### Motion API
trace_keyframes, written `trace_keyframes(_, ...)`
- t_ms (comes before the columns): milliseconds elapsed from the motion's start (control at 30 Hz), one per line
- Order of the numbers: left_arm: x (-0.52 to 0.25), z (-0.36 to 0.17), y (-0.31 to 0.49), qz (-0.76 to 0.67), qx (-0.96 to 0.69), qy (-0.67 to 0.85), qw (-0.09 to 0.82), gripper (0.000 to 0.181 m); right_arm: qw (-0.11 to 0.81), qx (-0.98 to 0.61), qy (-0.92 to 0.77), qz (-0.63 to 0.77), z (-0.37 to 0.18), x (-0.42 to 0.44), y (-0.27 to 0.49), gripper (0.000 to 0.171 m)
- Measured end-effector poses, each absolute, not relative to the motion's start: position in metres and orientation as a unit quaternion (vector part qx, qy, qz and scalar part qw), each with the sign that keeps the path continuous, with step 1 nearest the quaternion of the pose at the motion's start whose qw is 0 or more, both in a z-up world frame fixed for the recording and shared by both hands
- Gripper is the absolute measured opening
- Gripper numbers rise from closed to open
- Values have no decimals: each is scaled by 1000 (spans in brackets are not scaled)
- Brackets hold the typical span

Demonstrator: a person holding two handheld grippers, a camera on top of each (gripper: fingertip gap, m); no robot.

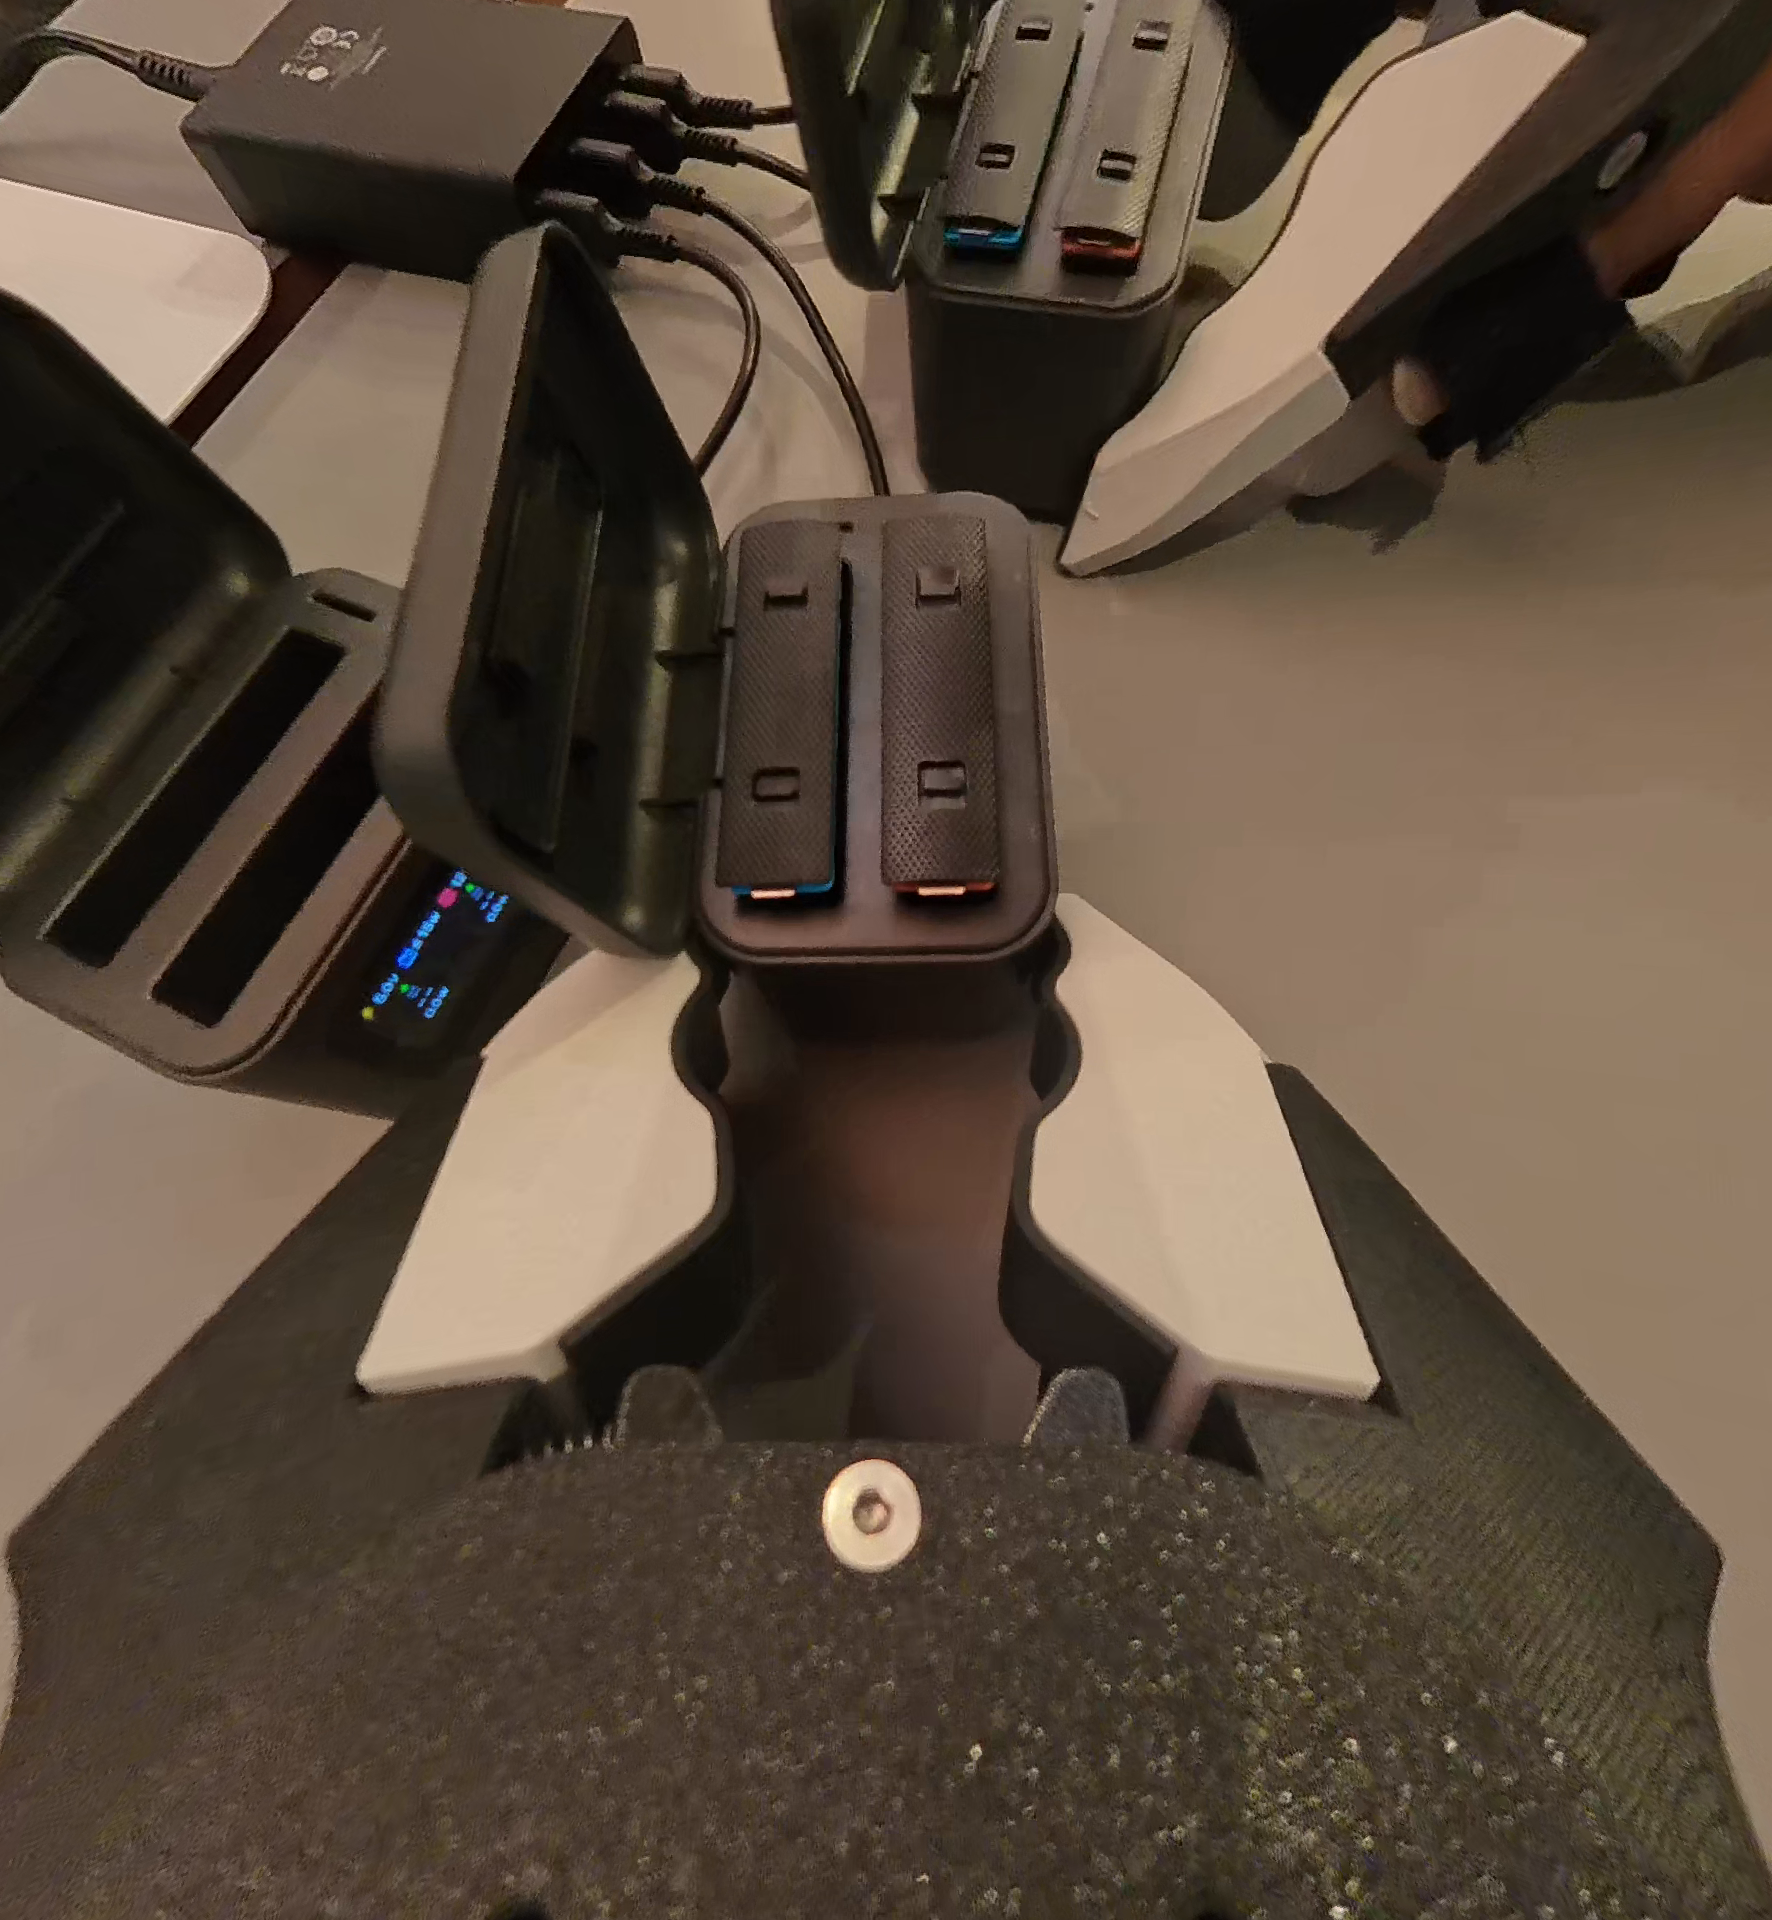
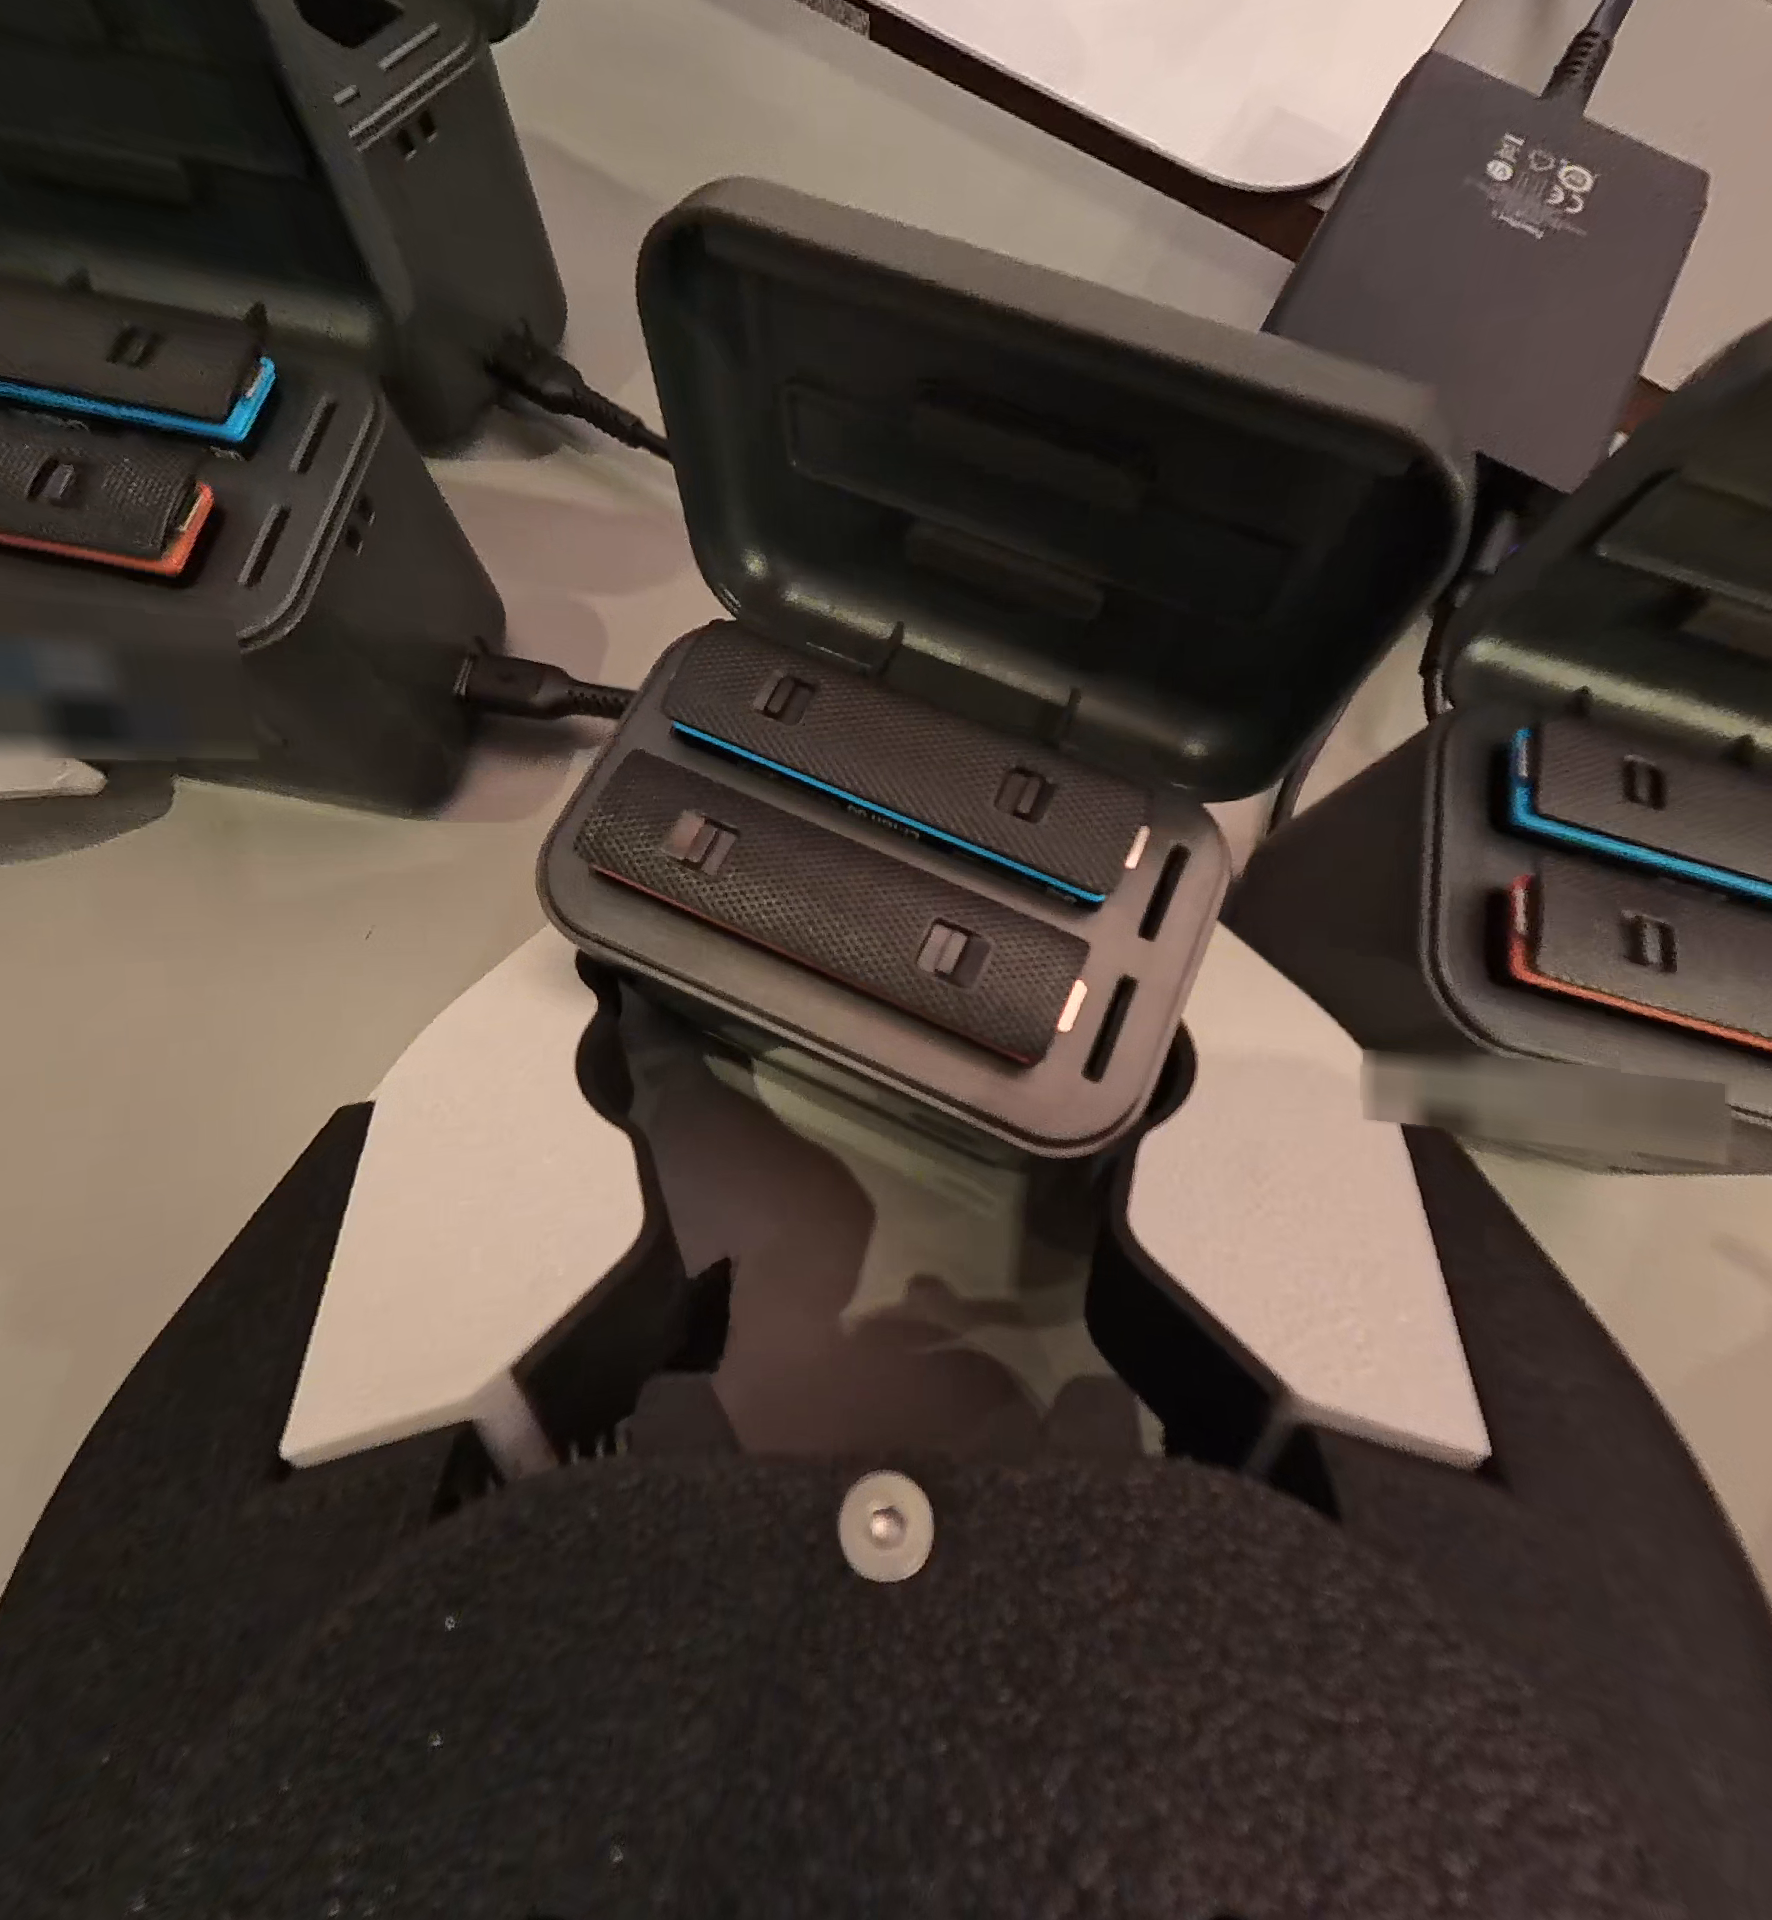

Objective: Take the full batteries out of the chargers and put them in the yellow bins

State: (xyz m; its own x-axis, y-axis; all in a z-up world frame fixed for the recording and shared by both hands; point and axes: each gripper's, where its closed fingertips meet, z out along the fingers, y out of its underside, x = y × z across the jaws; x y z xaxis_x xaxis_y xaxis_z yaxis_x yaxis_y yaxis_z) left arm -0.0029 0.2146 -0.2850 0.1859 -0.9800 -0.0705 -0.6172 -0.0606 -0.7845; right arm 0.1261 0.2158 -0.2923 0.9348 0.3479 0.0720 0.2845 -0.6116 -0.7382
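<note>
Left wrist view: the left gripper [image 1: 877,997] has its jaws closed around the base of an open charger [image 1: 877,935] on the desk [image 1: 1433,831], likely bracing it; two batteries [image 1: 861,717] remain seated inside.

Right wrist view: the right gripper [image 2: 882,1081] clasps another open charger [image 2: 1017,1091] likewise. No yellow bins are visible.

A black power adapter [image 1: 414,125] lies at the far side of the pale grey bench [image 1: 1433,831]. Several black cables [image 1: 799,312] plug into its side and trail across the surface. Beside it rests a white flat slab [image 2: 1152,73] with rounded corners.
</note>
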Motion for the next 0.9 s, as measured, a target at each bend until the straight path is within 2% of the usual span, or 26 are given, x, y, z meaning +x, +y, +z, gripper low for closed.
trace_keyframes(233,-2,-285,210,-255,-681,587,355,57,385,-903,-185,46,-292,127,201,99)
trace_keyframes(367,-2,-285,207,-258,-679,590,353,56,400,-892,-209,39,-272,122,178,99)
trace_keyframes(467,-2,-285,205,-262,-677,593,349,56,417,-879,-226,49,-258,107,164,106)
trace_keyframes(600,-5,-286,203,-266,-674,598,343,55,427,-870,-242,41,-252,82,147,101)
trace_keyframes(733,-6,-286,202,-265,-673,599,343,55,434,-857,-256,108,-252,41,128,95)
trace_keyframes(900,-7,-285,198,-283,-668,603,332,52,446,-855,-223,143,-267,18,145,102)
